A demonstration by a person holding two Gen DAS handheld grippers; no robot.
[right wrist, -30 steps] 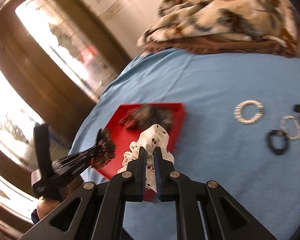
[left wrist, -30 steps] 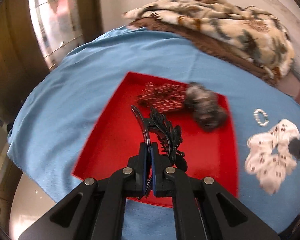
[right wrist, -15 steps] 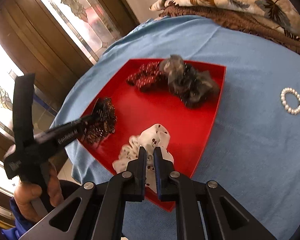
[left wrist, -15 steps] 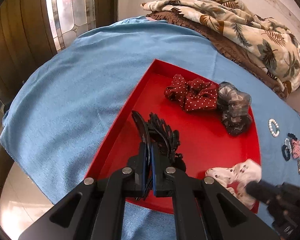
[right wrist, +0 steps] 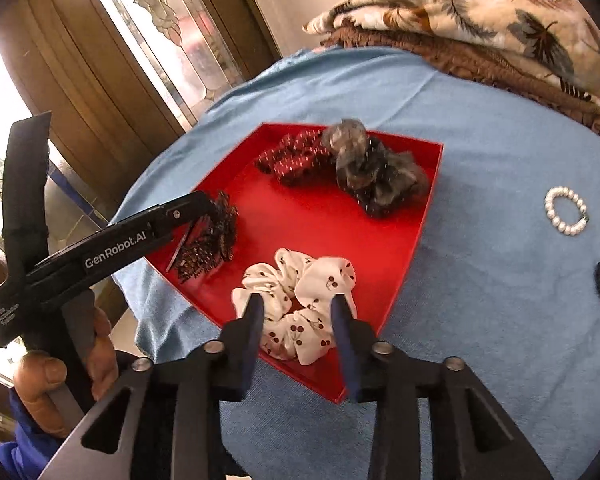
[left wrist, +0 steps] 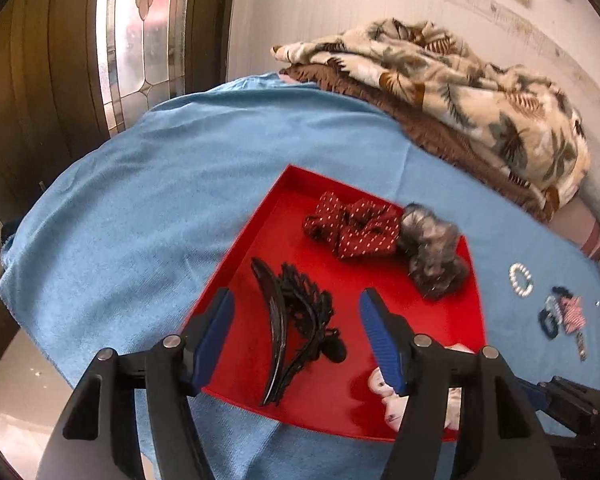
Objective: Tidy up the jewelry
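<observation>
Both tools now apart; hair claw [left wrist: 296, 328], white scrunchie [right wrist: 300, 304] released

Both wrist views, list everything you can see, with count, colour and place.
tray: 1, red, on the cloth
scrunchies: 3, in the tray; dotted red, grey, cherry-print white at the near edge
hair claw: 1, black, tray's left side
bead bracelet: 1, white, on the cloth right of the tray
small hair ties: several, dark and striped, far right
cloth: 1, blue
blanket: 1, leaf print, behind
left gripper: open, over the claw
right gripper: open, over the white scrunchie
</observation>
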